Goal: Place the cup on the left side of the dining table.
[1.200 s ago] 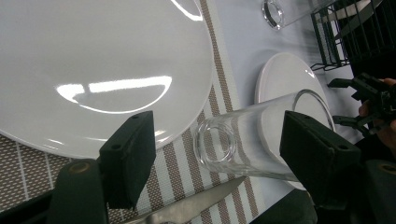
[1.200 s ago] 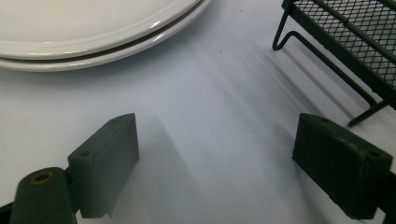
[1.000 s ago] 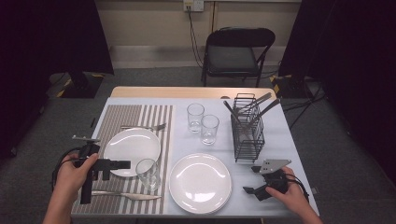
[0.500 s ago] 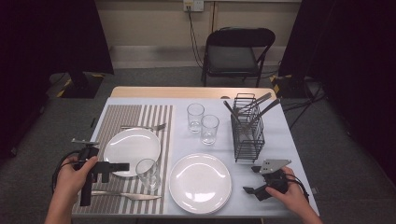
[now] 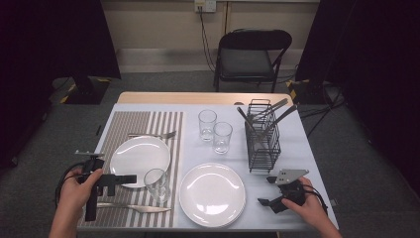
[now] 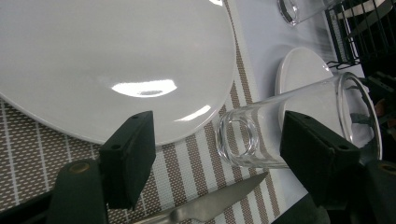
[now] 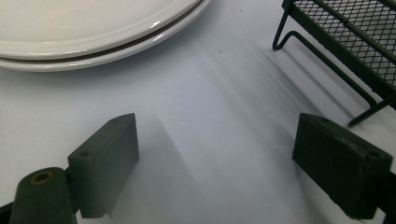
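The left gripper (image 6: 217, 154) has its jaws apart, with the drinking glass (image 6: 299, 126) just ahead between them, unclamped. One jaw could clip it and topple it onto the knife (image 6: 210, 210) below. The right gripper (image 7: 217, 172) rests with jaws apart over bare counter (image 7: 224, 93).

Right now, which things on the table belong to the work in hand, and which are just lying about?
In play: left gripper, open; clear drinking glass on the striped placemat; white plate beside it.

Lying about: steel knife, fork, two clear glasses, black wire cutlery rack, second white plate, right gripper.
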`<state>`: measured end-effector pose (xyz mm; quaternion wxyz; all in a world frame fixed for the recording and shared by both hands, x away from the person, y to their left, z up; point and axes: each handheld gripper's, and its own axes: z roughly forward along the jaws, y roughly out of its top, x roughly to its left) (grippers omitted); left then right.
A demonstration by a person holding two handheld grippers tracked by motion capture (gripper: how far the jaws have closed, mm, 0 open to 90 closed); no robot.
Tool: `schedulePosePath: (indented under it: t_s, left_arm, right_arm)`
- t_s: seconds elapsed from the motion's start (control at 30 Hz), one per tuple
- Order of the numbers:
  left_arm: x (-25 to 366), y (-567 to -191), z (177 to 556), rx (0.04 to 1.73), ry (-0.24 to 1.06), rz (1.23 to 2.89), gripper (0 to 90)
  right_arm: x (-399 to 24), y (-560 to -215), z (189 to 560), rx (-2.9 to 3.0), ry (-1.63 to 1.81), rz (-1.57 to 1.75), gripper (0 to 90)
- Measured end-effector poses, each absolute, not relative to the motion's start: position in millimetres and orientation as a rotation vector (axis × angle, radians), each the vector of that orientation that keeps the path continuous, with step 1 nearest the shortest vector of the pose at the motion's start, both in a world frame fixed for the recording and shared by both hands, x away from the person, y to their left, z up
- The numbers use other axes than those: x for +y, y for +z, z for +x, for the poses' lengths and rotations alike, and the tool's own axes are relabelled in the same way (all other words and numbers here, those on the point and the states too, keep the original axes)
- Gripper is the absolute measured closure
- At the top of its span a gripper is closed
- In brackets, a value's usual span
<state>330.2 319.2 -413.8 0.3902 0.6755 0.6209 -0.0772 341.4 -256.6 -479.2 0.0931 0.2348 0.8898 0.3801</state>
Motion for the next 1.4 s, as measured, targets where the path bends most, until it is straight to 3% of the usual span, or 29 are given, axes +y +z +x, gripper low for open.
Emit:
schedulePosePath:
  t_s: [1.4]
  left_arm:
    - [341, -431, 312, 1.607, -0.144, 1.666, 26.7]
  right_arm:
    - [-257, -479, 342, 2.641, 1.125, 0.701, 13.2]
